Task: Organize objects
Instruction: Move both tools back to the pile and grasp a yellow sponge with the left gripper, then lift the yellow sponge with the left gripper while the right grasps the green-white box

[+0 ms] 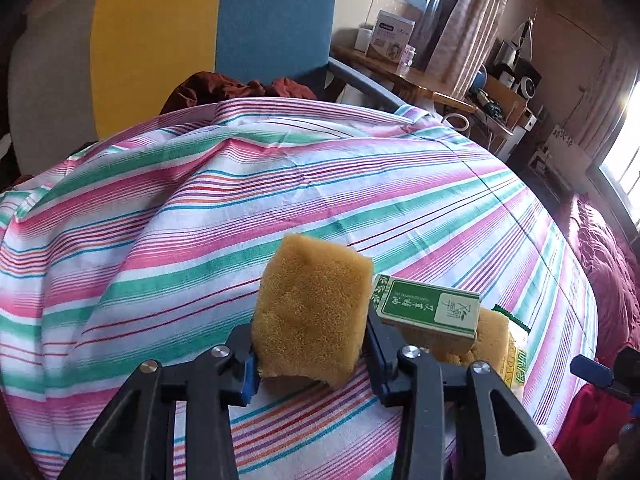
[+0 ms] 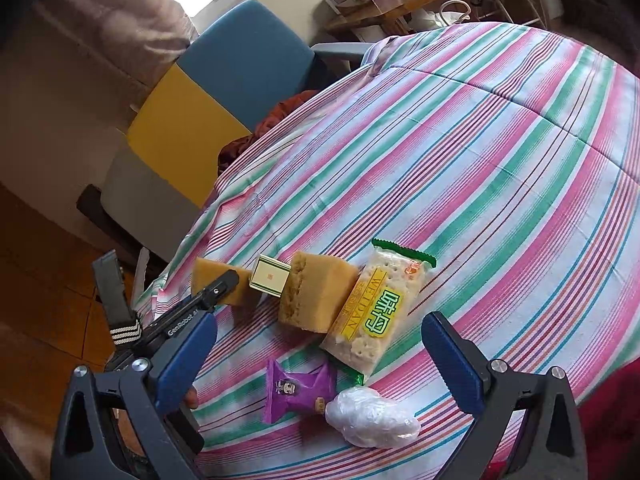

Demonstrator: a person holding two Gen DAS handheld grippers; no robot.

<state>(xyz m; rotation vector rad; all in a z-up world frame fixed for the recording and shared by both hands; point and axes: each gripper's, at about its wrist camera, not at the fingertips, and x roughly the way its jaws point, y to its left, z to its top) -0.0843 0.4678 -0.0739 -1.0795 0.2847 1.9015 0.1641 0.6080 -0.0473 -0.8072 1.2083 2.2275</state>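
Note:
My left gripper [image 1: 310, 354] is shut on a yellow sponge [image 1: 312, 308] and holds it at the near edge of the striped tablecloth [image 1: 280, 184]; the same sponge [image 2: 218, 282] and gripper show at the left of the right wrist view. Beside it lie a green and gold box [image 1: 430, 312], a second sponge [image 2: 316, 296] and a cracker packet [image 2: 376, 312]. The box [image 2: 270, 278] rests between the two sponges. My right gripper [image 2: 320, 364] is open above a purple snack packet [image 2: 298, 390] and a white plastic-wrapped lump [image 2: 372, 416], touching neither.
A blue and yellow chair [image 1: 216, 28] with dark red cloth [image 1: 240, 88] on its seat stands at the table's far side. A wooden desk [image 1: 400, 68] with a box and small items is behind. The cloth-covered table [image 2: 500, 160] stretches far right.

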